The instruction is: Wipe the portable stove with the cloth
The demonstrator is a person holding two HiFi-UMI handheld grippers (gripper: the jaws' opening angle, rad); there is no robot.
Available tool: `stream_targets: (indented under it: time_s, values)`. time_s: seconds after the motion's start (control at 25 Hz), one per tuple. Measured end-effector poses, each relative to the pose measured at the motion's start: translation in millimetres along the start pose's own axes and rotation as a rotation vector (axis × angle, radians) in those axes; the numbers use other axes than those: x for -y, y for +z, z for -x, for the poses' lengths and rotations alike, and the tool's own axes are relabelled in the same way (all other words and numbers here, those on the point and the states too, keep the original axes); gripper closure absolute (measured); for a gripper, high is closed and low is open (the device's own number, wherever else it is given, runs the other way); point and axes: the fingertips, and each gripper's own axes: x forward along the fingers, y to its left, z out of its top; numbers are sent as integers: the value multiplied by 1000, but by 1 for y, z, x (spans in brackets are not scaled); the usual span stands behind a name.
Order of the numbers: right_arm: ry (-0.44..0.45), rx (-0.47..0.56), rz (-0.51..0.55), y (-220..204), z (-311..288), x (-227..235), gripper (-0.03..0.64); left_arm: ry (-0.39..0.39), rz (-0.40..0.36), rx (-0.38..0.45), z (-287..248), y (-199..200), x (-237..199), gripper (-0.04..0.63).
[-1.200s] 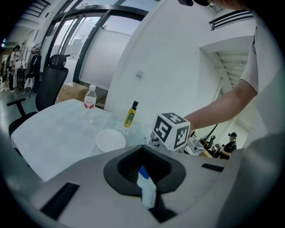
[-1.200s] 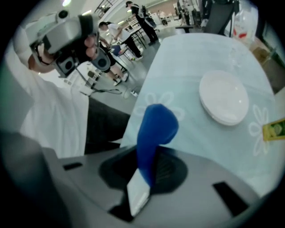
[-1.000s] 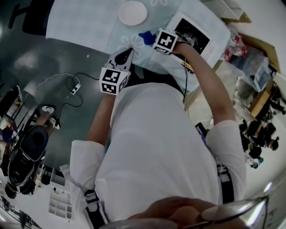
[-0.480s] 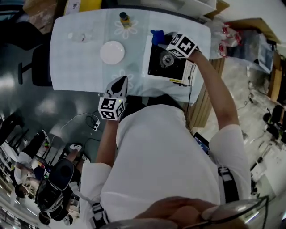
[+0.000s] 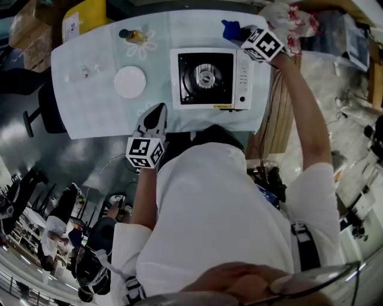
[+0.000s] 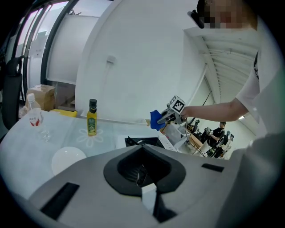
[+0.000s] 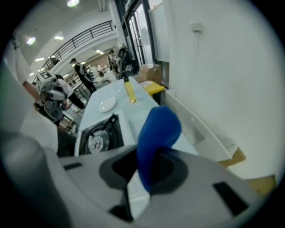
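Observation:
The portable stove [image 5: 206, 77], white with a black burner top, stands on the pale table [image 5: 90, 113]. My right gripper [image 5: 239, 33] hangs just past the stove's far right corner, shut on a blue cloth [image 5: 230, 28]. The cloth [image 7: 156, 133] sticks up from between its jaws in the right gripper view, with the stove [image 7: 100, 133] down to the left. My left gripper [image 5: 157, 115] hovers at the table's near edge, left of the stove, jaws together and holding nothing. From the left gripper view the stove [image 6: 141, 141] and the cloth [image 6: 155, 120] lie ahead.
A white plate [image 5: 130, 81] lies left of the stove. A yellow oil bottle [image 5: 133, 36] and a small glass [image 5: 81, 75] stand farther back left. A yellow box [image 5: 90, 18] sits beyond the table. Cartons and bags crowd the floor at right.
The head view has swung so that the whole table shows. My right gripper, with the cloth, went from the stove's left side across it to beyond its far right corner. The left gripper stayed near the front edge.

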Motion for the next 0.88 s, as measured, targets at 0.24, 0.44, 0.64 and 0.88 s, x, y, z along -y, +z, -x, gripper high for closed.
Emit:
stream_targets:
  time_s: [0.24,0.44,0.64,0.88]
  values:
    - [4,-62,-36,-46,-14,29,540,-14,-27,-13,-33,11,8,564]
    - [26,-137,-11,-74,-22,38,540,-28,-53,-26,-63,24,8,565]
    - [56,-223,-40,-99,-31,38,540,-89,-78,-54,-90,30,14,564]
    - [89,-248,-180,-112,-40,43,540,-184,-79,-74,-114,27,23,563]
